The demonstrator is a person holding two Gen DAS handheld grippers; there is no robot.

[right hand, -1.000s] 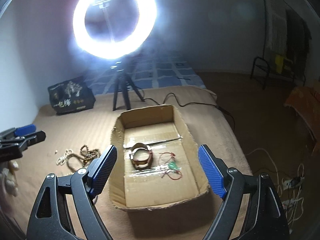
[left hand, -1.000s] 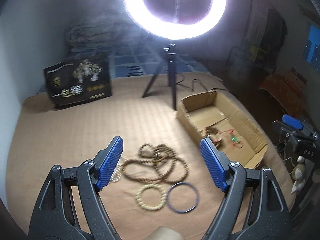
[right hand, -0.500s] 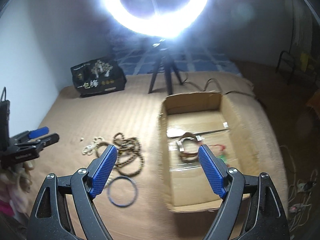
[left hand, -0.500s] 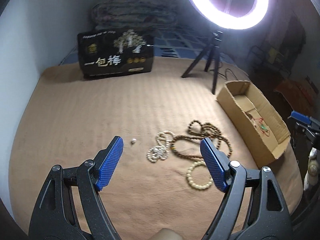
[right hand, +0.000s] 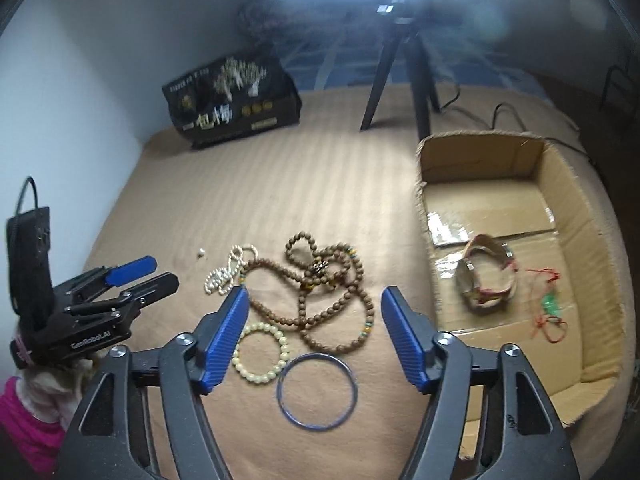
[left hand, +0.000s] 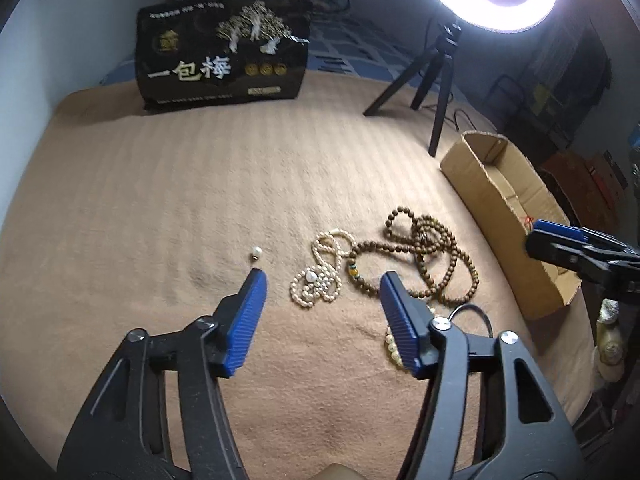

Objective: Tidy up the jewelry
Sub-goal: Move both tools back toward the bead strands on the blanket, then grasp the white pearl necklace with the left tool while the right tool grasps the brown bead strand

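Note:
Jewelry lies on a tan blanket. My left gripper (left hand: 322, 280) hangs over the white pearl necklace (left hand: 316, 282), jaws closing, nothing pressed between the pads. A loose pearl (left hand: 256, 252) sits just beyond its left finger. My right gripper (right hand: 314, 298) hovers above the brown bead necklace (right hand: 332, 304), jaws closing too, holding nothing. A cream bead bracelet (right hand: 262, 354) and a blue bangle (right hand: 317, 390) lie near its fingers. The cardboard box (right hand: 560, 184) to the right holds a brown strap bracelet (right hand: 486, 278) and a red cord with a green charm (right hand: 550, 306).
A black printed bag (left hand: 222, 50) stands at the back of the blanket. A ring light on a tripod (left hand: 438, 64) stands behind the box, with its cable trailing. A white wall runs along the left. A pink sleeve (right hand: 24, 420) shows low on the left.
Both grippers have come lower and closer to the jewelry, and their jaws have narrowed. The right view has swung left from the box to the bead pile.

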